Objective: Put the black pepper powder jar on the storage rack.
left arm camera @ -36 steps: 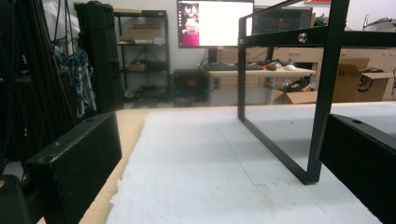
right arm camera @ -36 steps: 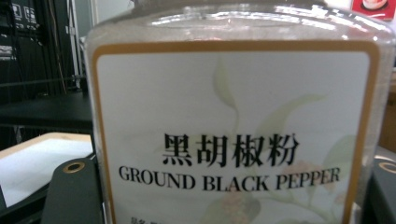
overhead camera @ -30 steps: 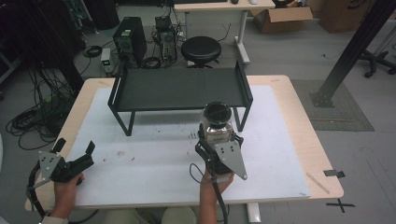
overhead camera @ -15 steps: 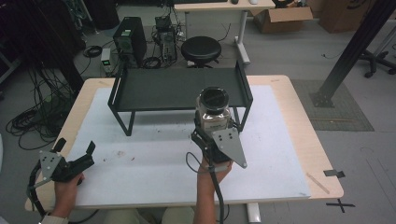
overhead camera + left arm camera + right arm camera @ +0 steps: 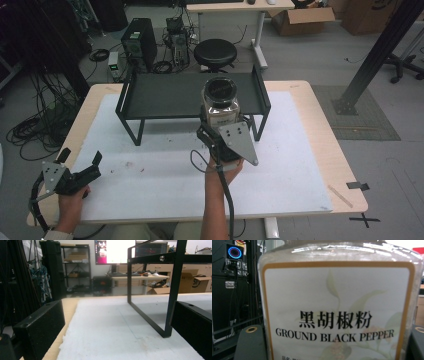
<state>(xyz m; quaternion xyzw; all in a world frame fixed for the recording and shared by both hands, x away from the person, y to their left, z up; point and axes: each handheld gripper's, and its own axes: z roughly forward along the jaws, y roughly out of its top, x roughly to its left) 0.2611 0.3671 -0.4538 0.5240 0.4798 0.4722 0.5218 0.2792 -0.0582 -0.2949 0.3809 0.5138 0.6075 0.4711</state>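
A clear jar of ground black pepper point(image 5: 220, 102) with a black lid is held upright above the white mat, in front of the black shelf rack point(image 5: 165, 95). My right gripper point(image 5: 220, 131) is shut on the jar's lower body. In the right gripper view the jar's white label point(image 5: 337, 312) sits close up between the two dark jaws. My left gripper point(image 5: 80, 161) rests low at the table's near left corner, jaws open and nothing between them. The left gripper view looks along the mat point(image 5: 112, 335) toward the rack's leg point(image 5: 172, 290).
The white mat point(image 5: 300, 165) covers most of the wooden table point(image 5: 345, 165). The black rack stands at the far middle. Beyond the table are a round black stool point(image 5: 215, 52), computer towers, cables and cardboard boxes. A black post point(image 5: 375, 55) rises at the right.
My right gripper has lifted the pepper jar upward and a little toward the rack. The left gripper has stayed where it was.
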